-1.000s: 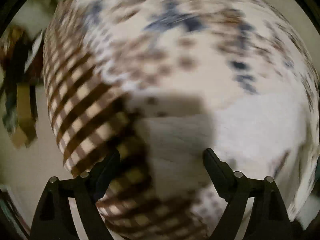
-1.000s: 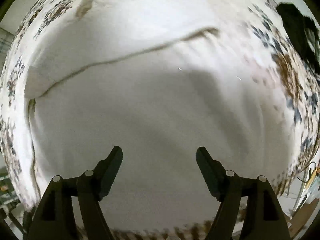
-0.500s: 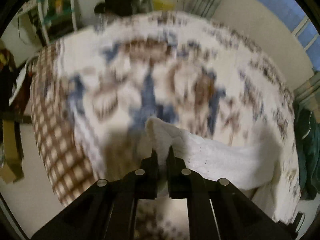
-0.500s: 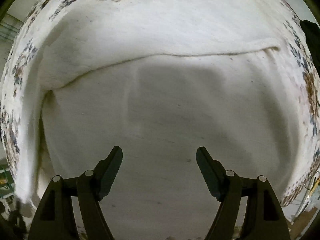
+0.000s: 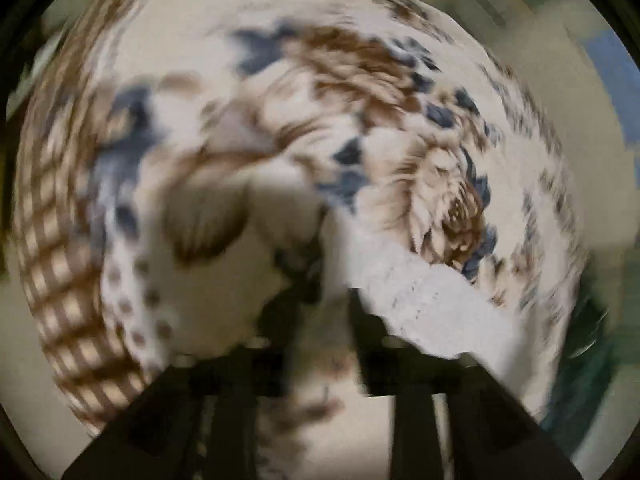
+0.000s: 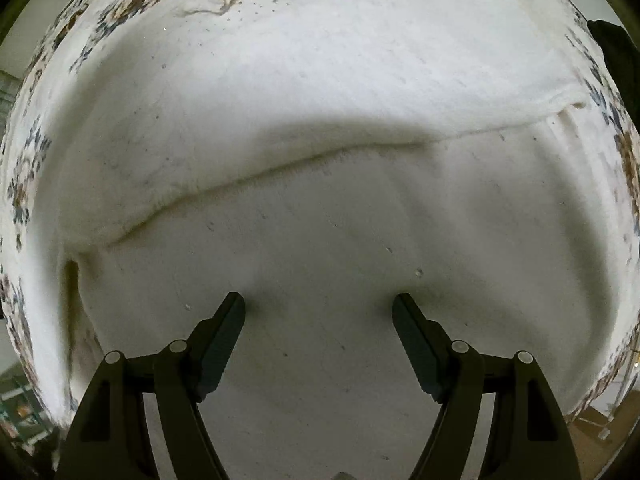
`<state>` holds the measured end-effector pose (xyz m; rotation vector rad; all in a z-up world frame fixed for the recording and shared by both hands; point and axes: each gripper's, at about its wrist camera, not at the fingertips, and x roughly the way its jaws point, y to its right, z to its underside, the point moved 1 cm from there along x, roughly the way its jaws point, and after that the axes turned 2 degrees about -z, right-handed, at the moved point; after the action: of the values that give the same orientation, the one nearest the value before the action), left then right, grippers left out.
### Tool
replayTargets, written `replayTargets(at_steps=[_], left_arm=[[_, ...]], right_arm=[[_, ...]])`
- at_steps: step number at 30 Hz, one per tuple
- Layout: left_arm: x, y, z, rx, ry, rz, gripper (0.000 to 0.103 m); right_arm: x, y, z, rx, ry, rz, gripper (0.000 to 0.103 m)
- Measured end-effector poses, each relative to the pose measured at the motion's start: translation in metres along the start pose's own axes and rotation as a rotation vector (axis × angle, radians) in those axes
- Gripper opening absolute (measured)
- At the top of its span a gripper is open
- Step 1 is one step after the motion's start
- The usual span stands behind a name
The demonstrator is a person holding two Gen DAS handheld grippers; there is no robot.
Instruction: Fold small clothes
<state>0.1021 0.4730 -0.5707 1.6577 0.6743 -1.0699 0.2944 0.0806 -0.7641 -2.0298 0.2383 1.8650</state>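
A white knitted garment (image 6: pixel 320 80) lies spread on a floral bedspread (image 6: pixel 24 184), with one layer folded over; the fold's edge (image 6: pixel 280 176) runs across the right wrist view. My right gripper (image 6: pixel 318 304) points straight down at the cloth and is open wide, with nothing between its fingers. The left wrist view is blurred. There my left gripper (image 5: pixel 324 308) has its jaws opening, with a gap between the dark fingers. A corner of the white garment (image 5: pixel 432 300) lies just beyond and right of its tips. I cannot tell whether cloth still touches a pad.
The bedspread (image 5: pixel 360 60) has a brown checked side (image 5: pixel 52 240) that drops to a pale floor (image 5: pixel 24 360). Something dark green (image 5: pixel 592 344) sits at the bed's right. A black item (image 6: pixel 616 60) lies past the far right edge, and a shelf (image 6: pixel 16 408) stands at the lower left.
Half a second ago the left gripper was shut on the garment's corner and held it up; now its jaws stand apart and the view has swung. The fold edge sits nearer the right fingers.
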Motion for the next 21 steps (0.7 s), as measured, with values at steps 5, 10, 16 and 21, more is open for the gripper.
replayTargets(at_steps=[5, 10, 16, 21], left_arm=[[0.013, -0.033, 0.026, -0.247, 0.005, 0.182, 0.065], [0.035, 0.008, 0.021, -0.161, 0.023, 0.141, 0.062], [0.024, 0.073, -0.001, 0.089, 0.166, -0.014, 0.009], [-0.016, 0.150, 0.007, 0.314, 0.279, -0.023, 0.009]], right_arm=[[-0.002, 0.038, 0.039, 0.000, 0.011, 0.030, 0.078], [-0.010, 0.070, 0.075, 0.000, 0.039, 0.054, 0.078], [-0.033, 0.121, 0.102, -0.126, 0.104, 0.228, 0.078], [-0.068, 0.204, 0.099, -0.128, 0.175, 0.221, 0.086]])
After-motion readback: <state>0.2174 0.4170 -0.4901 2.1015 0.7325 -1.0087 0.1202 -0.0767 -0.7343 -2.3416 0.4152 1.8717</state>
